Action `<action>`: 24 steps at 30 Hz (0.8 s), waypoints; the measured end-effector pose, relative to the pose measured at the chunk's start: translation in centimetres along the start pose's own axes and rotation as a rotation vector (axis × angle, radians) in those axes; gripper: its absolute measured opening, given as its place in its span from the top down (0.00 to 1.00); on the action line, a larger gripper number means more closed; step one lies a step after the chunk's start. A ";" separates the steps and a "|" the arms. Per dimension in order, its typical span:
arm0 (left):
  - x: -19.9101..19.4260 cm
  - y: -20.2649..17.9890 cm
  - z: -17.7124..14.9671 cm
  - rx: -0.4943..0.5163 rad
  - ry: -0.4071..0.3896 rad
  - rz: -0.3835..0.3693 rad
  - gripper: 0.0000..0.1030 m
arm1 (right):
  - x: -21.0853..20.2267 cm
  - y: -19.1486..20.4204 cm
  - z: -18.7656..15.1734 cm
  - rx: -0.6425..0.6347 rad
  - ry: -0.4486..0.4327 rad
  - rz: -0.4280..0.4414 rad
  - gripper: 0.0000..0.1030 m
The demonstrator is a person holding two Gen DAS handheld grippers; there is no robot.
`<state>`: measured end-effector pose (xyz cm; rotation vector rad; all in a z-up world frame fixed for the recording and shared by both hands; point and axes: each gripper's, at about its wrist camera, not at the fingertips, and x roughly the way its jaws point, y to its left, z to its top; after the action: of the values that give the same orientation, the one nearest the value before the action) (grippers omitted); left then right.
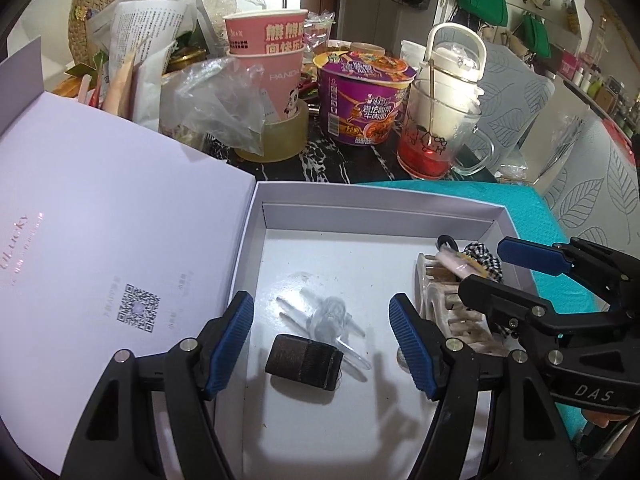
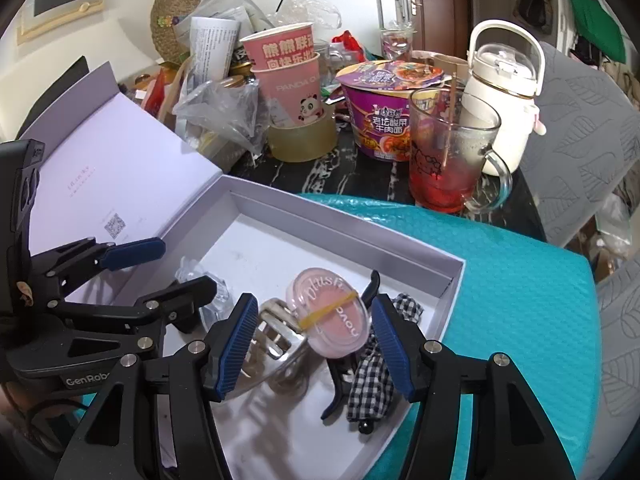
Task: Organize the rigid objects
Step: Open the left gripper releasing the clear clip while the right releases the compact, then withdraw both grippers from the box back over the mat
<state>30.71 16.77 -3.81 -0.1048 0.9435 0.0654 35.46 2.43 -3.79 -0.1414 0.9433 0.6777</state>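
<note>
Home: cluttered table, instant noodle bowl, glass mug, entry door.

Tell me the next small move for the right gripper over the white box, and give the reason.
Probably draw the right gripper up and back out of the white box. Its jaws stand open on either side of the pink blush compact, which already lies inside, tilted on the beige claw clip beside the checkered hair clip. Nothing is gripped, so the placement looks finished.
</note>
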 end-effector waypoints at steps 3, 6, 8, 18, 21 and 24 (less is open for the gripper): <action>-0.9 0.0 0.1 -0.006 -0.014 -0.007 0.32 | -0.6 0.4 0.1 -0.011 -0.012 -0.007 0.42; -1.9 0.2 -0.2 -0.019 -0.026 -0.009 0.32 | -1.5 0.9 0.1 -0.022 -0.025 0.003 0.42; -2.6 0.1 -0.2 -0.017 -0.029 -0.004 0.32 | -2.0 1.2 0.0 -0.027 -0.029 0.000 0.42; -8.5 0.1 0.1 -0.022 -0.131 0.007 0.32 | -6.7 3.3 -0.1 -0.065 -0.091 -0.021 0.42; -10.6 0.1 0.0 -0.019 -0.163 0.012 0.32 | -8.4 3.9 -0.2 -0.073 -0.116 -0.026 0.42; -12.3 0.1 -0.3 -0.018 -0.189 0.014 0.32 | -10.1 4.5 -0.3 -0.085 -0.143 -0.032 0.42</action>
<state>23.25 16.72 6.00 -0.1070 0.7552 0.0948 28.55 1.03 4.76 -0.1802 0.7741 0.6892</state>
